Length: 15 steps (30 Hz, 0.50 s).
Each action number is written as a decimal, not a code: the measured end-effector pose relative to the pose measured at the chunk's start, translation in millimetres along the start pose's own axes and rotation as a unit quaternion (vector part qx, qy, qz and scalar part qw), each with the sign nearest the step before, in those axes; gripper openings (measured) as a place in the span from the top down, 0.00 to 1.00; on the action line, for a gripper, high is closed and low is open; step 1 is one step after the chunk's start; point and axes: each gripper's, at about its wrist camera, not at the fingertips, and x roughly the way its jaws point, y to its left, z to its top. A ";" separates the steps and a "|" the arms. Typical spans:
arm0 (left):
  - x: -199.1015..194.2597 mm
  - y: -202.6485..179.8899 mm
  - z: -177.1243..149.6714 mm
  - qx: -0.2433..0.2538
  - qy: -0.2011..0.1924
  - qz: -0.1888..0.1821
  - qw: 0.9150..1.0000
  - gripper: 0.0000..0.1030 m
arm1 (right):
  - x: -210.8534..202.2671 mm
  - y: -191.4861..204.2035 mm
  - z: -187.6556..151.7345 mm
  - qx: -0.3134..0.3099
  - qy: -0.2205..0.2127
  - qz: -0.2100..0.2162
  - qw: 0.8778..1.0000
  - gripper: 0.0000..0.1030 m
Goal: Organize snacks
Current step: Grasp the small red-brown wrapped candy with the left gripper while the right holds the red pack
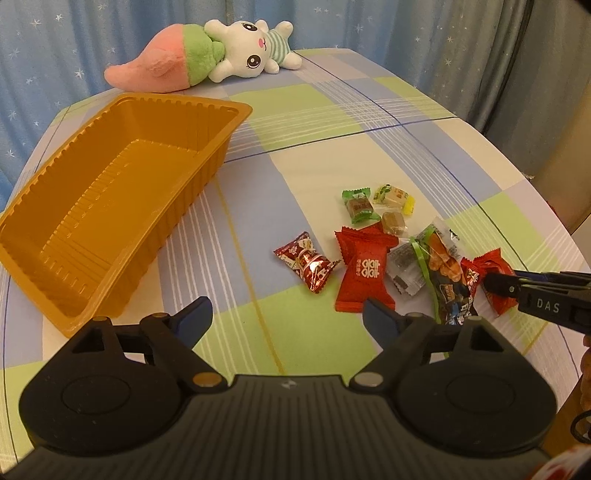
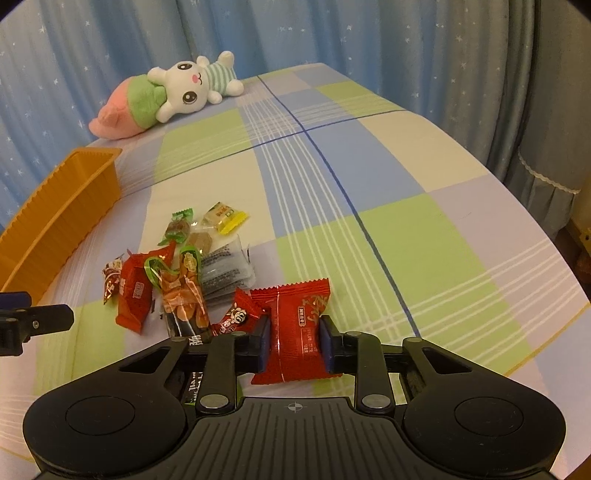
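Several wrapped snacks lie in a pile on the checked tablecloth: a large red packet [image 1: 365, 273], a dark red candy [image 1: 306, 264], a green candy [image 1: 356, 205] and a long sausage packet [image 1: 443, 266]. My left gripper [image 1: 286, 310] hangs open above the cloth just in front of the pile, nothing between its fingers. My right gripper [image 2: 293, 332] is shut on a red snack packet [image 2: 295, 317] at the near right of the pile; in the left wrist view the right gripper [image 1: 496, 284] comes in from the right onto that packet [image 1: 487, 264]. The orange plastic tray [image 1: 229, 110] stands empty to the left.
A plush rabbit with a pink carrot [image 1: 207, 55] lies at the far edge of the table. Blue starred curtains [image 2: 332, 33] hang behind. In the right wrist view the tray [image 2: 74, 206] is at far left and the cloth to the right of the pile is bare.
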 end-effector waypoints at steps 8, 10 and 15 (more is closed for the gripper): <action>15.5 5.4 14.0 -0.026 -0.004 -0.017 1.000 0.31 | -7.8 -13.3 6.2 0.024 -0.006 -0.009 1.000 0.74; 20.7 3.9 18.7 -0.025 -0.007 -0.017 1.000 0.38 | -10.4 -16.7 7.9 0.030 -0.008 -0.012 0.999 0.74; 39.3 2.2 28.2 -0.033 0.000 -0.022 0.999 0.57 | -16.0 -23.2 8.9 0.043 -0.010 -0.019 0.999 0.74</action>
